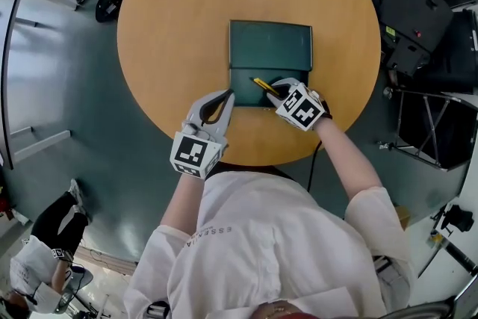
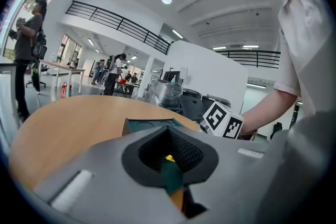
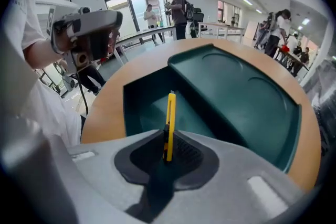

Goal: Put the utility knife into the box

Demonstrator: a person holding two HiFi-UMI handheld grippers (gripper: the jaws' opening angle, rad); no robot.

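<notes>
The right gripper (image 3: 168,150) pinches the yellow utility knife (image 3: 169,122) by its near end, so that the knife juts forward over the open lower compartment of the dark green box (image 3: 239,93), whose lid lies folded back on the round wooden table (image 1: 172,26). The left gripper (image 2: 171,166) sits at the box's near-left corner with its jaws drawn together. The green strip between its pads looks like the box's wall, though its own view is too cramped to be certain.

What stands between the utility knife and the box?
Nothing visible. The right gripper holds the utility knife over the open box, whose lid lies folded back. The left gripper pinches the box wall, beside the path.
</notes>
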